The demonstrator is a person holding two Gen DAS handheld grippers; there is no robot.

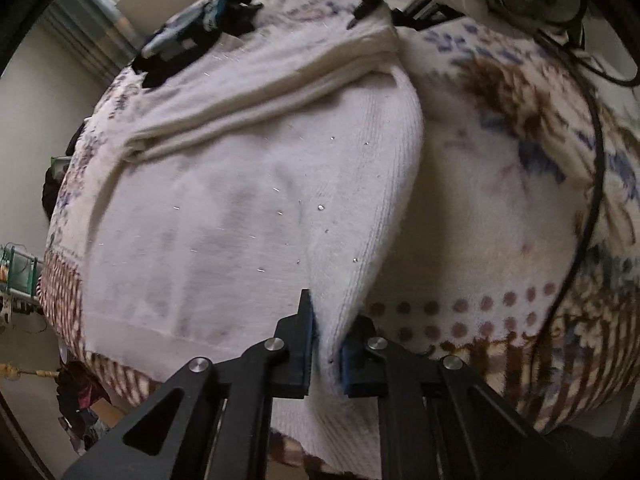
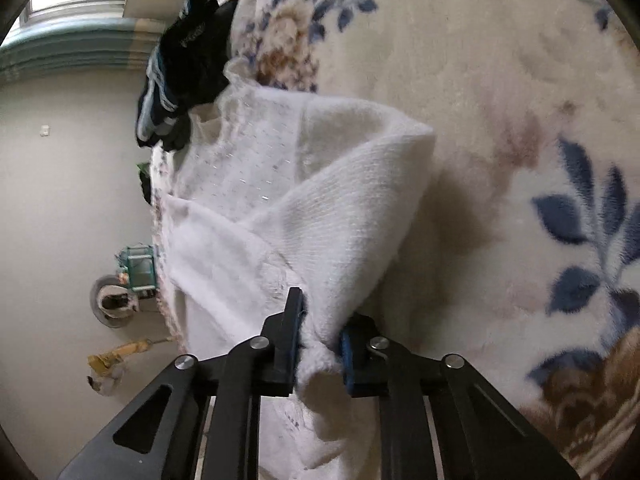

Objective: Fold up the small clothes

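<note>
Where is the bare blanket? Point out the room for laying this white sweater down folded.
Bare floral blanket lies open beside the folded edge of the white sweater, which both grippers, left and right, clamp in their jaws. It is crowded at the far end, where dark clothes touch the sweater.

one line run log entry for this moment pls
step: fold in progress | left gripper: shut on white sweater edge | right gripper: shut on white sweater, edge lifted | surface: floral blanket | nearby: dark garment

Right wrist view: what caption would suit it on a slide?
Right gripper pinching a white knit sweater above a floral blanket.
</note>
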